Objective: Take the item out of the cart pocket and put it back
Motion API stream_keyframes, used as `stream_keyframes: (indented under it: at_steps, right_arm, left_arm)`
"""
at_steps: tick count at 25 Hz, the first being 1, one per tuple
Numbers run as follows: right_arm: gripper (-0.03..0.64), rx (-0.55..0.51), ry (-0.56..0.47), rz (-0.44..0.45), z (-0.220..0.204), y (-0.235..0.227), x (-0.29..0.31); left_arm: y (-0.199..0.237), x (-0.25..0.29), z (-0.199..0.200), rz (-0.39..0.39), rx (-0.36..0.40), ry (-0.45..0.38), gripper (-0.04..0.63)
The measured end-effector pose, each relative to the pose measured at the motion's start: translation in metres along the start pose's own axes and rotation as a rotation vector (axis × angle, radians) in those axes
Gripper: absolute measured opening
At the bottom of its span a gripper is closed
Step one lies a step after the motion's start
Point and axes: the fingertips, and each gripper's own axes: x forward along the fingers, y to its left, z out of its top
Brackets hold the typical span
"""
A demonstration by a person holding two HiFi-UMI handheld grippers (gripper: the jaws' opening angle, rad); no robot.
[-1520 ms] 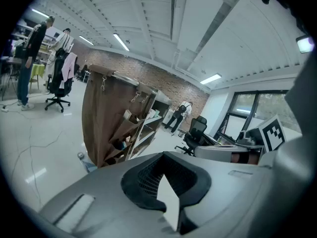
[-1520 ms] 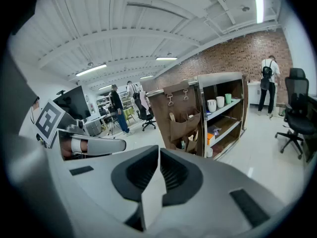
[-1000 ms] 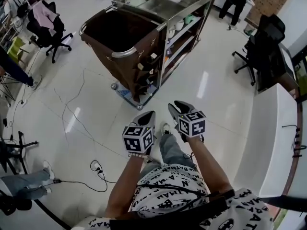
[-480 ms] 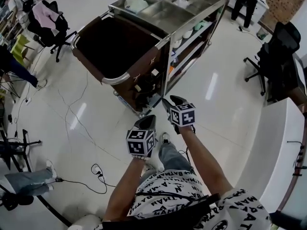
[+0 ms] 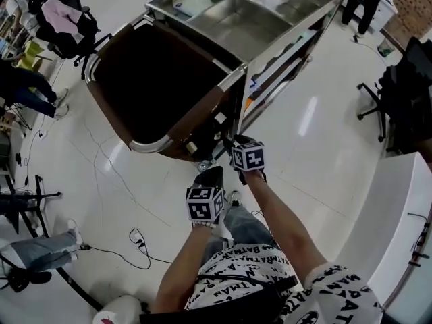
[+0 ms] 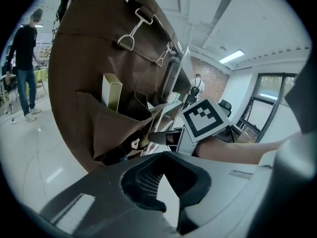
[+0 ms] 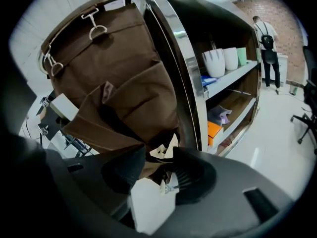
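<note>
— What colour is the cart bag [image 5: 155, 79]?
— Brown, hung on a silver steel frame [image 5: 260, 29]. The carton [image 6: 111, 92] in its pocket is pale yellow-green.
— And your tool?
— My right gripper [image 7: 158, 165] is dark grey, and its cube [image 5: 247, 156] carries black-and-white squares. Beyond it I see an orange box [image 7: 214, 131] and white cups [image 7: 215, 62].

1. It's bright in here: a ceiling light [image 6: 233, 57] glows overhead, and the glossy floor [image 5: 324, 147] throws back long white streaks of glare.
2. The brown bag [image 5: 155, 73] on the cart is a dark well, its inside lost in shadow.
3. Both gripper views bulge like a fishbowl, with black corners all round.
4. The head view bends straight lines near its edges, though most of it stays fairly sharp.
</note>
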Motion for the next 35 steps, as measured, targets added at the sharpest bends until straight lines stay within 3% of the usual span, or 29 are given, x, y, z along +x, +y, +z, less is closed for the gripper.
stream_keyframes:
  at_steps: [8,16,21,29,35]
  right_arm:
    - [0.176,-0.009,0.092,-0.036,-0.008,-0.018,0.052]
    - [0.067,-0.066,0.119,-0.076,-0.005,-0.024,0.056]
    - [0.055,-0.128,0.063,-0.142,0.008,-0.016,0.016]
    - [0.055,-0.105,-0.117,-0.209,0.028,0.017,-0.083]
    - [0.055,-0.075,-0.243,-0.241,0.013,0.062,-0.175]
  left_arm:
    - [0.01,0.018,-0.023,0.021,-0.028,0.063,0.0]
    - [0.02,0.01,-0.023,0.035,-0.039,0.057,0.0]
    - [0.018,-0.013,-0.016,0.018,-0.025,0.02,0.0]
    - [0.006,-0.075,-0.02,-0.05,0.012,-0.031,0.0]
    - [0.002,-0.142,-0.028,-0.096,0.023,-0.091,0.0]
